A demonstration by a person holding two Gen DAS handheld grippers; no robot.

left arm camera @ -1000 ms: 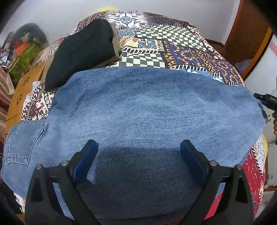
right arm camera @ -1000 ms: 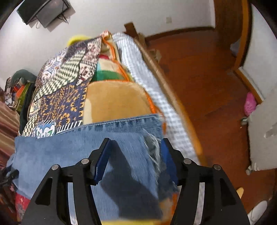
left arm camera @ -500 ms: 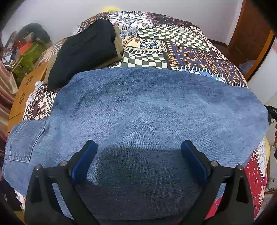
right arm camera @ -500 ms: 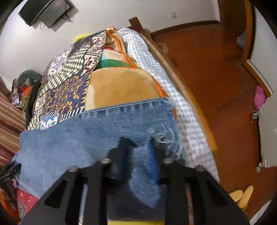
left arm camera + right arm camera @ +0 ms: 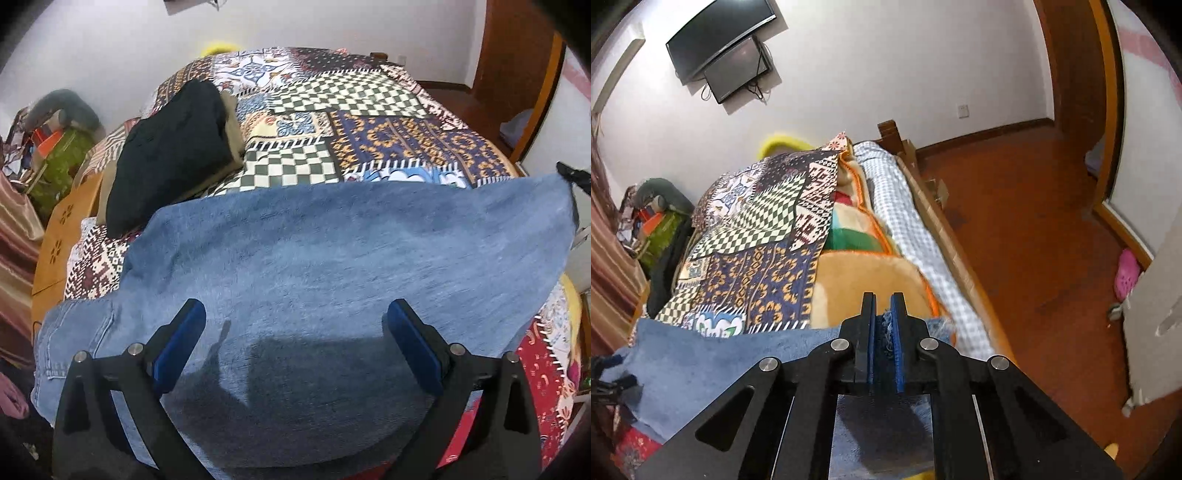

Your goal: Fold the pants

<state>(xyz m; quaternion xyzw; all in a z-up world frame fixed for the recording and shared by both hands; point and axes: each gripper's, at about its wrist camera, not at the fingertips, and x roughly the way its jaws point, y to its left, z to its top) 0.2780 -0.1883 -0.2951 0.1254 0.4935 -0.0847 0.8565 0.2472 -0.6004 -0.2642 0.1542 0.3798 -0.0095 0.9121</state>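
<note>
Jeans (image 5: 332,266) stretch lengthwise leftward from right gripper (image 5: 882,332), just clamped on frayed hem; left gripper (image 5: 295,332) hovers wide open, empty, mid-leg.

Pants (image 5: 332,266): blue denim, faded, spread flat and wide across near end of bed (image 5: 369,110), over patchwork quilt (image 5: 388,140). Back pocket (image 5: 74,339) with pale stitching at left end, near bed's edge. Frayed hem (image 5: 884,325) at right end, raised off the quilt and pinched between blue pads of right tool (image 5: 882,314); adjoining corner pulled up into a point in left wrist view. Cloth between the two ends smooth, few wrinkles, near edge hanging over bed's side. Dark shadow across near middle.
</note>
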